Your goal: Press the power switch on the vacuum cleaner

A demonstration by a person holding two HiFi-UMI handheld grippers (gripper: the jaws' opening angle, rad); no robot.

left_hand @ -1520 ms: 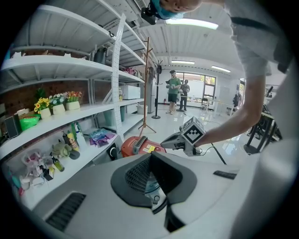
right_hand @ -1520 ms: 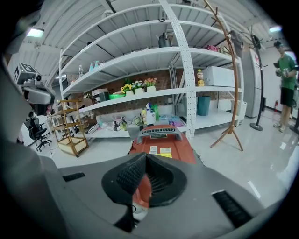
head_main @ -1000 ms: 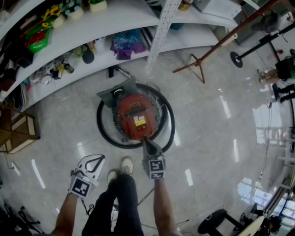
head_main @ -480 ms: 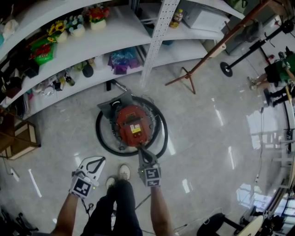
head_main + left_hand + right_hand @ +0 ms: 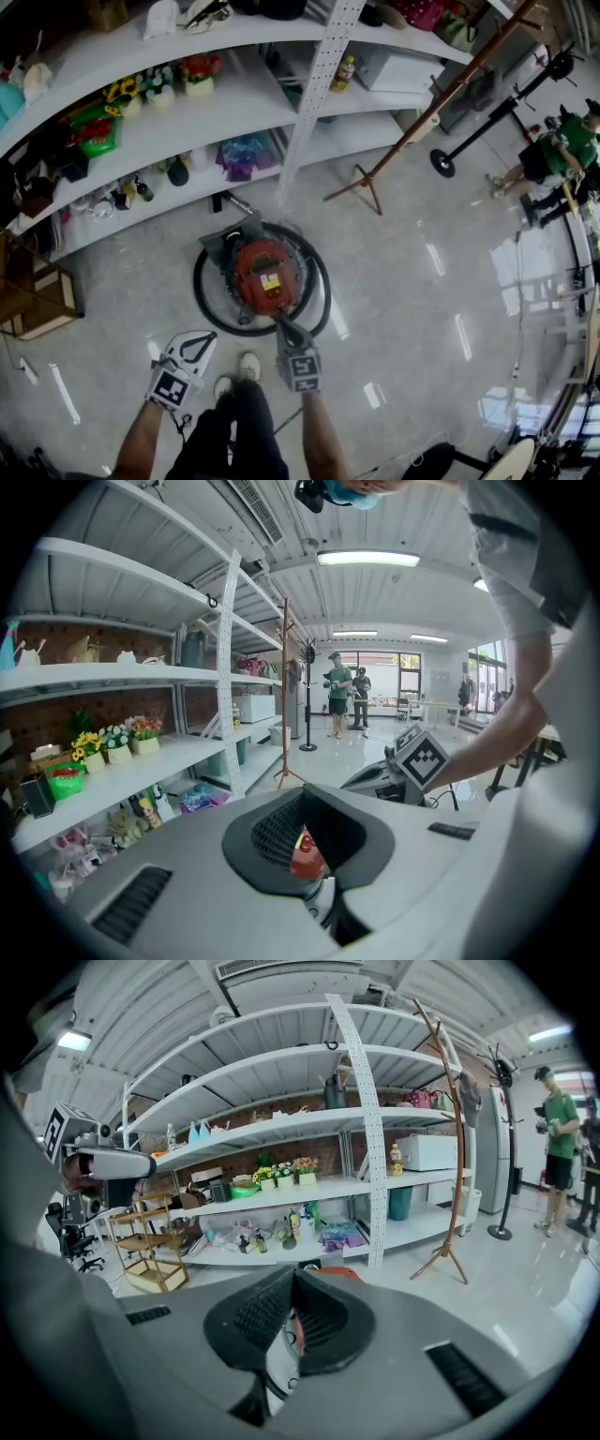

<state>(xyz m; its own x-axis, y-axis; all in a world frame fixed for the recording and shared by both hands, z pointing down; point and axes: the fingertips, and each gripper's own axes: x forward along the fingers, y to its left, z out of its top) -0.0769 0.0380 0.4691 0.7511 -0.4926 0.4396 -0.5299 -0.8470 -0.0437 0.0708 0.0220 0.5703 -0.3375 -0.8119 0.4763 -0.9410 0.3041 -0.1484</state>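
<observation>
Floor (image 5: 422, 309) bears red vacuum cleaner (image 5: 262, 274); closed right gripper (image 5: 280, 324) seemingly touches it; left gripper (image 5: 208, 337) closed, empty.

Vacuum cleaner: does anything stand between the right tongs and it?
Nothing visible does. The right tongs, shut, point at the red vacuum cleaner; only its black hose rings it on the floor.

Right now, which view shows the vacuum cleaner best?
The head view: the whole red vacuum cleaner sits ringed by its black hose. Both gripper views catch only red slivers of it past their own jaws.
</observation>
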